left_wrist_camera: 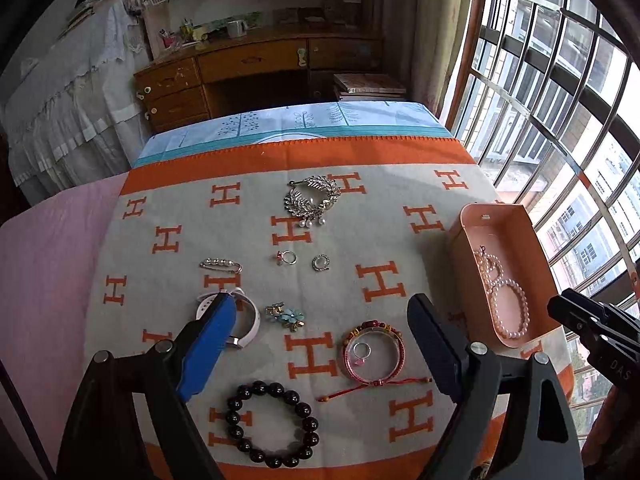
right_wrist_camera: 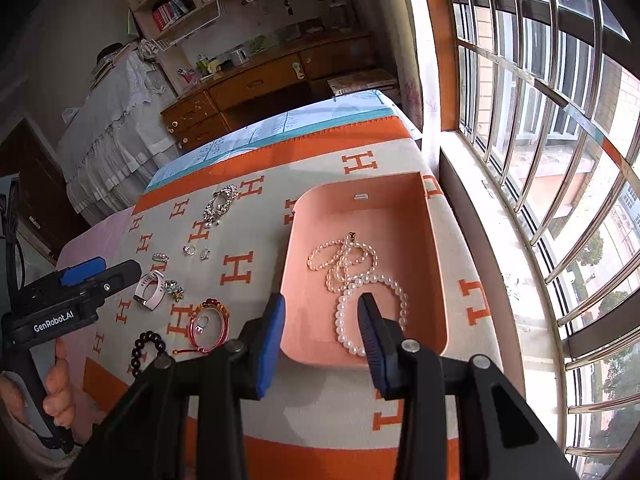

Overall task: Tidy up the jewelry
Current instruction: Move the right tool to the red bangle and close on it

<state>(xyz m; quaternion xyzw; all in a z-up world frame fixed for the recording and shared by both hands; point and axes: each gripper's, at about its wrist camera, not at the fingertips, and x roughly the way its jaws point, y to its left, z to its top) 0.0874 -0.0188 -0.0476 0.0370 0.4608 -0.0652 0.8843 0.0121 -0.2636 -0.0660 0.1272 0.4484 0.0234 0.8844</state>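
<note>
Orange "H" letters repeat across the grey, orange-bordered blanket (left_wrist_camera: 400, 216) that covers the table. White writing on the left hand-held gripper (right_wrist_camera: 102, 270) reads "GenRobot.AI" in the right wrist view; the letters "DAS" show on the right hand-held gripper (left_wrist_camera: 560, 312) in the left wrist view.

A peach box (right_wrist_camera: 436, 264) sits by the blanket's right edge, next to the window. Inside lie a white pearl bracelet (right_wrist_camera: 400, 300) and a smaller-beaded, cream pearl strand (right_wrist_camera: 320, 256), looped and touching each other. The right hand-held gripper (right_wrist_camera: 320, 312) hangs over the box's near end with its jaws wide apart, gripping nothing.

The left hand-held gripper (left_wrist_camera: 320, 312) is also wide and empty, above loose pieces on the blanket: a black bead bracelet (left_wrist_camera: 272, 424) near the front edge, a red woven bracelet (left_wrist_camera: 374, 350) with a small pink-stoned ring (left_wrist_camera: 362, 350) inside its loop, a white watch (left_wrist_camera: 248, 320), a blue flower brooch (left_wrist_camera: 290, 316), a pearl pin (left_wrist_camera: 221, 266), two rings (left_wrist_camera: 288, 257) (left_wrist_camera: 321, 262) near the middle, and a silver leaf hair comb (left_wrist_camera: 312, 198) with dangling pearls toward the far edge.
</note>
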